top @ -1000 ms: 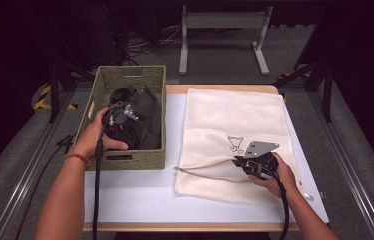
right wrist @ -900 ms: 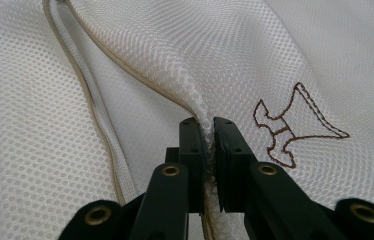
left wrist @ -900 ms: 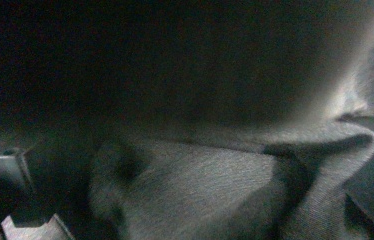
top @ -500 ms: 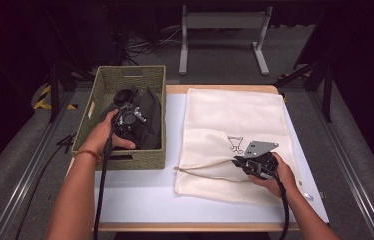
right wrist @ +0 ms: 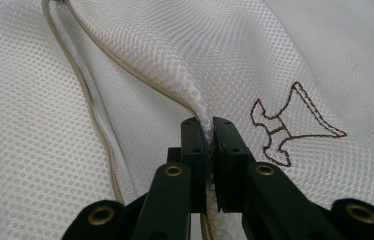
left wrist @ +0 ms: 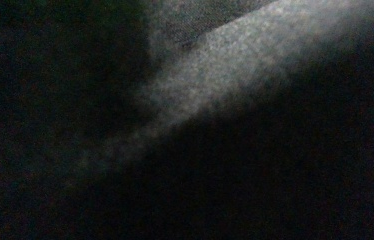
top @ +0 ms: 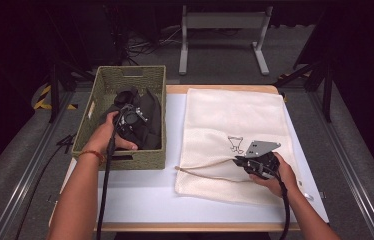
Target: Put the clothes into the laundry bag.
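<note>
At frame left, the left hand-held gripper (top: 131, 118), jaws hidden, noses into the dark cloth (top: 147, 117) in the basket (top: 106, 85), while the right hand-held gripper (right wrist: 209, 131) at lower right pinches the mesh bag (right wrist: 235, 45).

The cream mesh bag (top: 235, 135) lies flat on the white surface (top: 140, 190), its open edge and drawstring (top: 200, 167) toward the near side, one fold pinched up. The dark clothes (top: 145, 117) lie crumpled inside the woven green basket (top: 125, 77), left of the bag.
</note>
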Action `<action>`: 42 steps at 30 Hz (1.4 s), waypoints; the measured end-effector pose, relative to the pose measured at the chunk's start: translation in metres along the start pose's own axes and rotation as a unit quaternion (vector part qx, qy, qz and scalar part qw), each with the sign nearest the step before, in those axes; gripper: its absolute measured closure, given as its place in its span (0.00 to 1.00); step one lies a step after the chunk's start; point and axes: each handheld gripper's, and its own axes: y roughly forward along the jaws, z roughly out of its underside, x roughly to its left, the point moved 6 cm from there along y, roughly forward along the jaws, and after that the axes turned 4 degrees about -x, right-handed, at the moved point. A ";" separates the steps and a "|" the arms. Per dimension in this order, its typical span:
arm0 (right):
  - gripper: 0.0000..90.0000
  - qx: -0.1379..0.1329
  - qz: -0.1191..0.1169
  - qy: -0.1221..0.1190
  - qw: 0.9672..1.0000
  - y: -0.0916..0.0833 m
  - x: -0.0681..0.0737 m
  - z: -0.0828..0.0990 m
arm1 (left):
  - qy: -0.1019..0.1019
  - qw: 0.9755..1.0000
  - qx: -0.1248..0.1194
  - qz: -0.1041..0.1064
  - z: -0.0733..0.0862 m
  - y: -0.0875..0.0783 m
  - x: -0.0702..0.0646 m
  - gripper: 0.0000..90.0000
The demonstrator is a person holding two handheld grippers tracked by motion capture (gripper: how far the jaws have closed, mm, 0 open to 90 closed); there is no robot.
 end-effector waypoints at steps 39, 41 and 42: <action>0.92 -0.015 -0.002 0.014 1.000 -0.010 -0.001 -0.001 | 0.029 0.995 -0.060 0.070 0.022 -0.041 0.002 0.00; 0.91 -0.015 -0.002 0.015 1.000 -0.009 -0.001 -0.001 | 0.022 0.997 -0.060 0.044 0.014 -0.033 0.008 0.02; 0.91 -0.015 -0.002 0.018 1.000 -0.008 -0.002 0.000 | 0.025 0.998 -0.047 0.033 0.012 -0.028 0.009 0.03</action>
